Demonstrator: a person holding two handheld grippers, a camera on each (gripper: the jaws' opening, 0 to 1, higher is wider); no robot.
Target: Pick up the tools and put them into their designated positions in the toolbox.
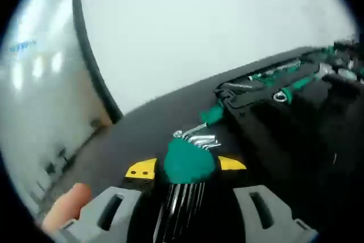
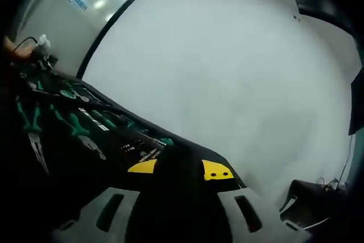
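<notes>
Left gripper view: left gripper (image 1: 186, 166) is clamped on the green-holdered set of silver hex keys (image 1: 190, 155), just short of the black toolbox (image 1: 284, 118). Right gripper (image 2: 179, 170): jaws look apart, over the toolbox's edge.

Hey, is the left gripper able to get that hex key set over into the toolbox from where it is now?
Probably yes. The left gripper is shut on the hex key set, and the open toolbox lies just ahead with nothing between them.
</notes>
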